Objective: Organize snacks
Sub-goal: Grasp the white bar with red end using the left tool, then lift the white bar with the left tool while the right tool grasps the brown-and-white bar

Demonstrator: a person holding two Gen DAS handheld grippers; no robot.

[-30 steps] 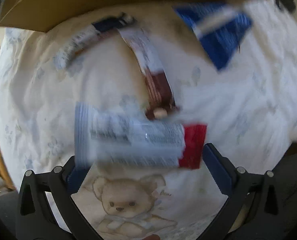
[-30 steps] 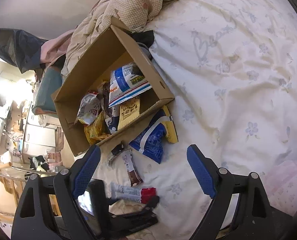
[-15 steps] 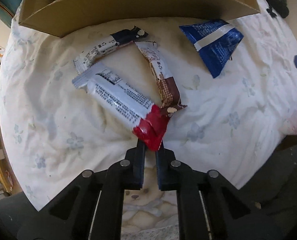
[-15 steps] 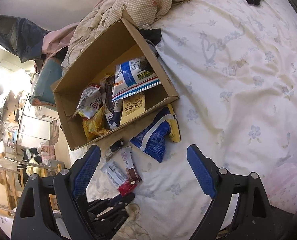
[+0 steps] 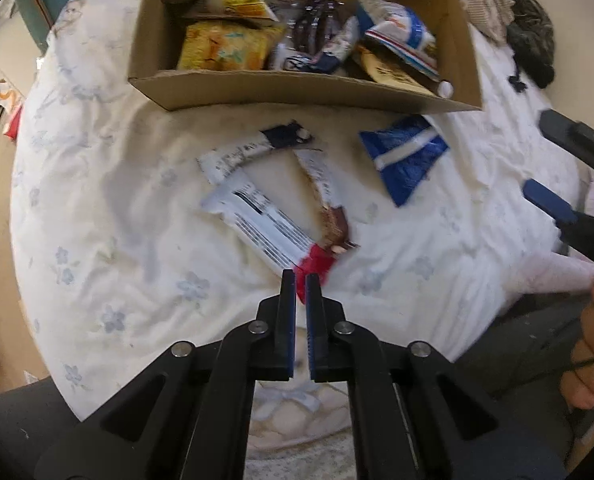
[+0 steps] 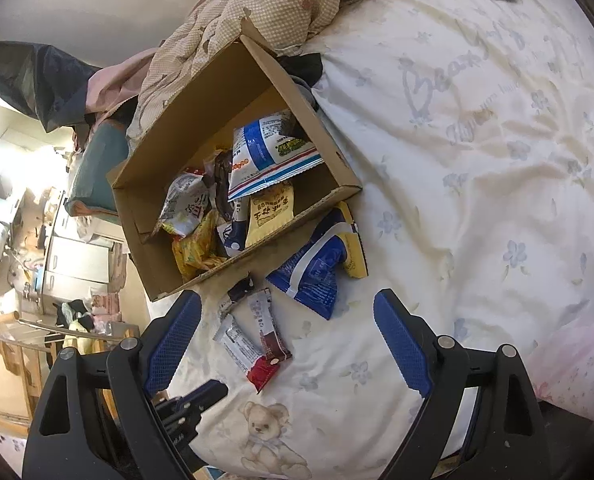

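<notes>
Cream bedspread (image 6: 477, 200) with pale blue flowers covers the bed. On it stands an open cardboard box (image 5: 297, 94), already filled with a jumble of snack packets. Just outside its near wall lies a blue bag (image 6: 317, 276) with a white stripe. The right gripper (image 6: 287, 298) hangs above the loose snacks, jaws wide apart and empty. The left gripper (image 5: 301, 280) has its pads pressed together; from the right wrist a gap shows between its tips and the red end of a white bar (image 6: 243, 350). That bar lies flat beside a brown-ended bar (image 6: 267, 326) and a dark-ended bar (image 6: 237, 290).
</notes>
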